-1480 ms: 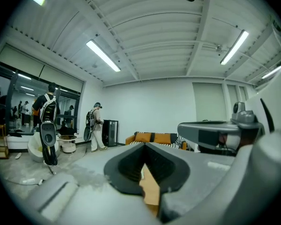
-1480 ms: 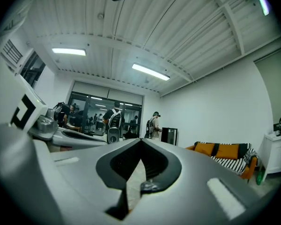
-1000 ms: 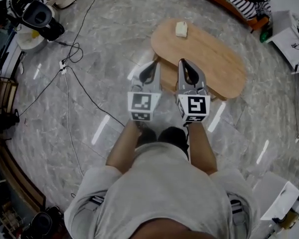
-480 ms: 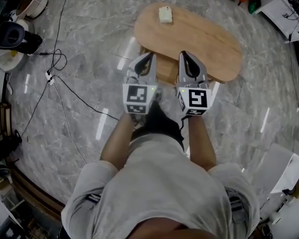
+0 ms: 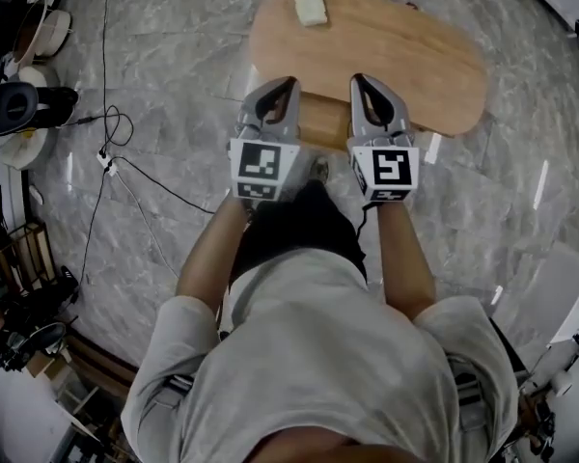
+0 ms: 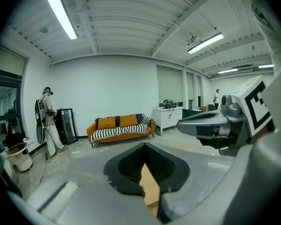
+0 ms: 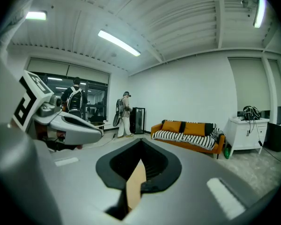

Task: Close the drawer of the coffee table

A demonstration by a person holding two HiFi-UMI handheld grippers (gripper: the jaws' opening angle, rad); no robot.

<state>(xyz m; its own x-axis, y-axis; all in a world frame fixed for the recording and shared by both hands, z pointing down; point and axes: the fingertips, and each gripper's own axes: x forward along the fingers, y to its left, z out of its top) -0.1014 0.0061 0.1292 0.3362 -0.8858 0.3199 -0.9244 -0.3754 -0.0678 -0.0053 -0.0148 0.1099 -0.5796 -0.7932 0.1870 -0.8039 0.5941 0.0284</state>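
The coffee table (image 5: 396, 41) has an oval wooden top and stands on the marble floor ahead of me. Its wooden drawer (image 5: 323, 119) sticks out from under the near edge, between my two grippers. My left gripper (image 5: 288, 85) points at the drawer's left side and my right gripper (image 5: 360, 81) at its right side, both with jaws shut and nothing held. Whether the tips touch the drawer I cannot tell. In the left gripper view a strip of wood (image 6: 150, 187) shows through the closed left gripper (image 6: 145, 146); the right gripper view shows the same past the right gripper (image 7: 141, 143).
A small white object (image 5: 311, 8) lies on the far left of the tabletop. Cables (image 5: 125, 167) trail over the floor at left, near a black appliance (image 5: 14, 106). An orange striped sofa (image 6: 119, 127), a white cabinet (image 6: 167, 117) and a person (image 6: 48, 123) stand across the room.
Both grippers have moved forward and down toward the table together. The table and its drawer now sit closer, with the tips at the drawer's sides. Jaws stayed shut.
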